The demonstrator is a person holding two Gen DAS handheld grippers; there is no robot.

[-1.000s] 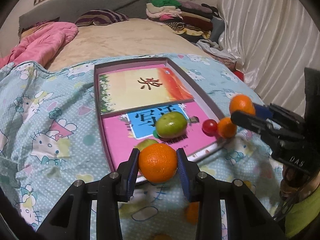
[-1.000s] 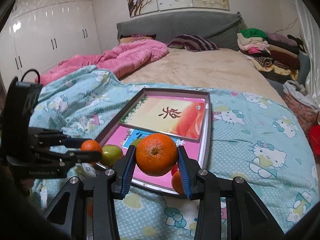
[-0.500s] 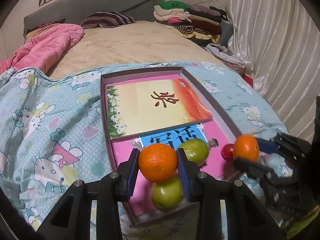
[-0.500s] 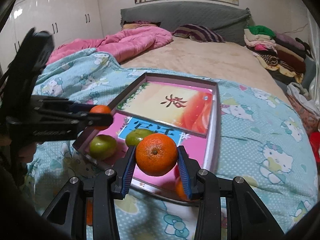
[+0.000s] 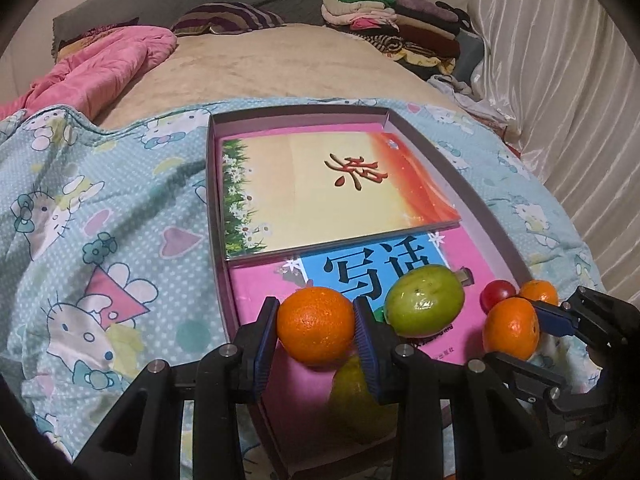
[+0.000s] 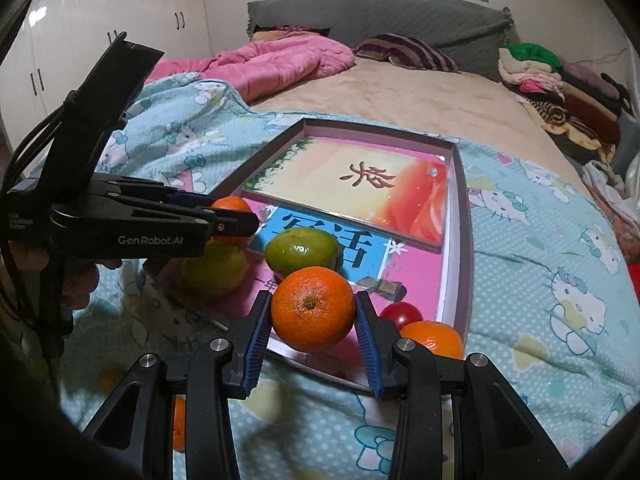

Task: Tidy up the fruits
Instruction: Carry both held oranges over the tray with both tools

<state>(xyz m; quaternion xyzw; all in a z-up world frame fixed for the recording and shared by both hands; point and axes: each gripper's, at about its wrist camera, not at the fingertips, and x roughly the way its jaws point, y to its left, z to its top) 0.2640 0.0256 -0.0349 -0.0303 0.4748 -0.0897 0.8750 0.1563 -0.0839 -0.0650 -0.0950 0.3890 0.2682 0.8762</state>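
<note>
My left gripper (image 5: 316, 332) is shut on an orange (image 5: 316, 326), held over the near left end of a shallow purple box (image 5: 300, 114). My right gripper (image 6: 313, 312) is shut on a second orange (image 6: 313, 308) just over the box's near edge. In the box lie two green fruits (image 6: 302, 250) (image 6: 214, 268), a red tomato (image 6: 401, 314) and a small orange (image 6: 434, 338). In the right wrist view the left gripper (image 6: 236, 220) comes in from the left with its orange (image 6: 232, 210). The left wrist view shows the right gripper (image 5: 516, 326) at right.
Two picture books (image 5: 332, 188) cover the box floor. The box rests on a blue cartoon-print blanket (image 5: 100, 208) on a bed. More oranges (image 6: 178, 424) lie on the blanket near me. A pink quilt (image 6: 272, 64) and folded clothes (image 5: 384, 20) sit farther back.
Both grippers, each still holding its orange, have moved forward and down toward the box. The left one's orange has passed from before the box's front edge to over its floor.
</note>
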